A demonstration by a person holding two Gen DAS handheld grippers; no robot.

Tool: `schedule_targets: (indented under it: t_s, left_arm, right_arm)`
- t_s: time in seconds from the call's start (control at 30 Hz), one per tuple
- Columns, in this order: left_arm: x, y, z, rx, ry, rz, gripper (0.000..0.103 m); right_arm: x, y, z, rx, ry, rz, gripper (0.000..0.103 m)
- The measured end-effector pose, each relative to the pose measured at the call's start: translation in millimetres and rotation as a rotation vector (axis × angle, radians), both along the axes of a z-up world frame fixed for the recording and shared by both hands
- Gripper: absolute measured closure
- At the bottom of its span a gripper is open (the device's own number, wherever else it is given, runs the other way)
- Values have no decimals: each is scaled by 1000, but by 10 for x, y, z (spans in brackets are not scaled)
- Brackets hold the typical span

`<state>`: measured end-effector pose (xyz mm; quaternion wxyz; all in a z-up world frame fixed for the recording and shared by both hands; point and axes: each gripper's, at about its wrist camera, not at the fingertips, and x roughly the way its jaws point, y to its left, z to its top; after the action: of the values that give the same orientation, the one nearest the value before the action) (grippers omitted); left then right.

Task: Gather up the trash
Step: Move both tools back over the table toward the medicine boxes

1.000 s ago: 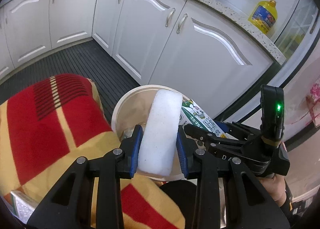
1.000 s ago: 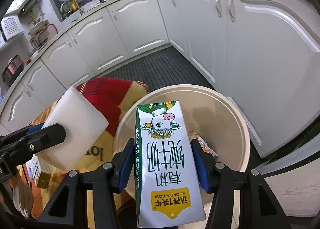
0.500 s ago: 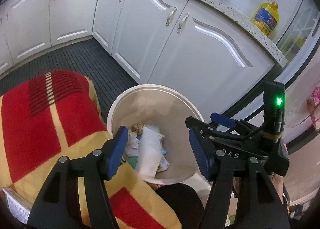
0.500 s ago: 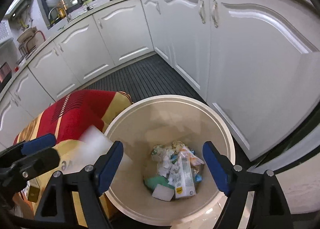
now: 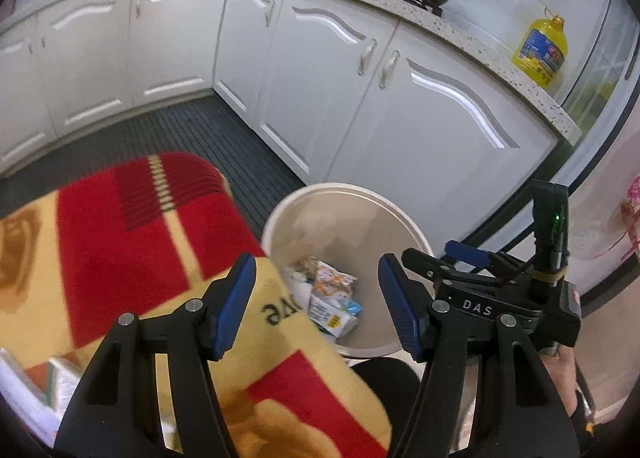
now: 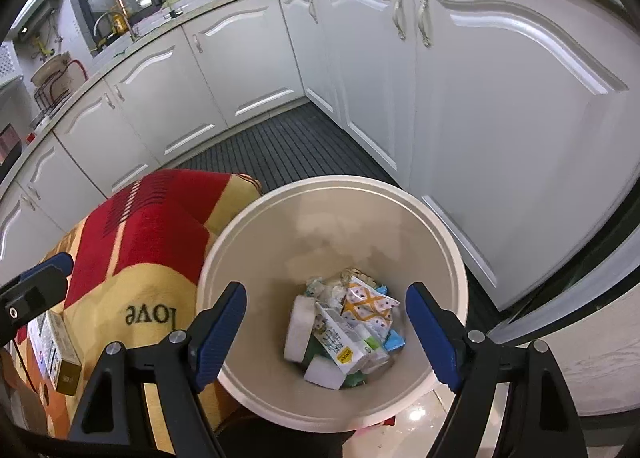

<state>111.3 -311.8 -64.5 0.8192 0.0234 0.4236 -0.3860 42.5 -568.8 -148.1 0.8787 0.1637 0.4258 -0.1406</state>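
Trash point(image 6: 344, 332), a heap of crumpled wrappers, a white milk carton point(image 6: 340, 342) and white foam blocks point(image 6: 299, 328), lies at the bottom of the round cream plastic bin point(image 6: 448, 254) on the kitchen floor. The bin stands just beside a red and yellow blanket point(image 6: 148, 258) printed with "love". The right claw point(image 6: 330, 334) hangs over the bin mouth, its blue pads wide apart and holding nothing, the jaws having just been opening. The left claw point(image 5: 316, 306) sits over the blanket's edge and the bin's near rim, likewise spread and empty after opening. White cabinet doors point(image 6: 500, 106) stand behind the bin.
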Motion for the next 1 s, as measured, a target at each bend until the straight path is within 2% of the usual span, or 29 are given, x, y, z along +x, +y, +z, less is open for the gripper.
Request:
schedule_targets:
  t_s: [0.3, 0.6, 0.73, 0.9, 1.0]
  left_arm:
    - [-70, 417, 111, 38, -86, 89, 41]
    - [-59, 1000, 186, 44, -102, 212, 41]
    - [-22, 1382, 220, 53, -104, 263, 41]
    - [148, 1908, 146, 107, -54, 365, 41]
    - [232, 2183, 6, 119, 10, 442, 41]
  right_arm:
    - [81, 382, 188, -7, -34, 75, 19]
    - [181, 902, 370, -38, -65, 183, 16]
    - [232, 1150, 425, -35, -74, 241, 16]
    - [289, 1527, 422, -29, -74, 344, 13]
    - [346, 1725, 351, -1, -63, 400, 13]
